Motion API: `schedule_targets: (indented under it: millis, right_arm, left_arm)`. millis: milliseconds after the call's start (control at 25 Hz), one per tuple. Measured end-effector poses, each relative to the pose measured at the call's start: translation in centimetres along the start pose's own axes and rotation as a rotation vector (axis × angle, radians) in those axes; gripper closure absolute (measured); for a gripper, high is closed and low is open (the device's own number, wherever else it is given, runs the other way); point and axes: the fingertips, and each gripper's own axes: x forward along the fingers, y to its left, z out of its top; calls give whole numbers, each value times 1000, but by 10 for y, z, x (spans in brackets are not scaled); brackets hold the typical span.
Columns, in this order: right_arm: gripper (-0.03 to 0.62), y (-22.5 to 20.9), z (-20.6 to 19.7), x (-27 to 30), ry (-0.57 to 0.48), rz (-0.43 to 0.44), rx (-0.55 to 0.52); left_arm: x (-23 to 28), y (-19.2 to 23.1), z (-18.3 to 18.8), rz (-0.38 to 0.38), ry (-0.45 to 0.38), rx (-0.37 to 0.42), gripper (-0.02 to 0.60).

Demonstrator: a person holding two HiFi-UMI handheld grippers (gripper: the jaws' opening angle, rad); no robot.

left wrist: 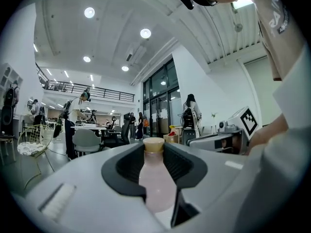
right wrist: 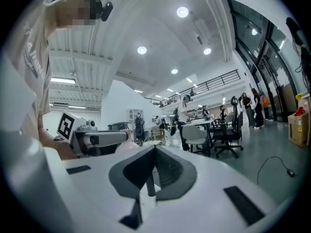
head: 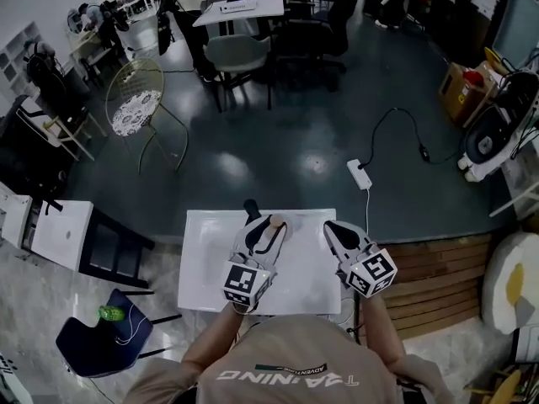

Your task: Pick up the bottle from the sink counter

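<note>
- My left gripper is pinching the bottle at the centre of the left gripper view. Both dark pads press on its pale pink body just under the tan cap.
- I hold it high on the body, near the shoulder, so the cap stays on top and the bottle hangs upright instead of tipping out of the jaws.
- In the head view the bottle sits at centre frame, over the far half of the white counter. The left gripper view shows only open room behind it and no counter under it, so I judge it is clear of the surface.
- My right gripper has its jaws pressed together at the tips with nothing between them. It sits to the right of the left one in the head view, beside the bottle but apart from it.
- I read that as a spare hand kept close and out of the way, since one grip is enough for a light bottle.
- The risk I see is a smooth, rounded body sliding down between the pads, so I would keep the grip firm.
</note>
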Motion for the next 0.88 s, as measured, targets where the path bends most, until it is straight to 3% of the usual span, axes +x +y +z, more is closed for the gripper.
schedule_targets:
  millis: [880]
  right_arm:
    - [586, 10, -1, -11, 13, 17, -3]
  left_arm:
    - [-7, 0, -8, -6, 28, -33, 454]
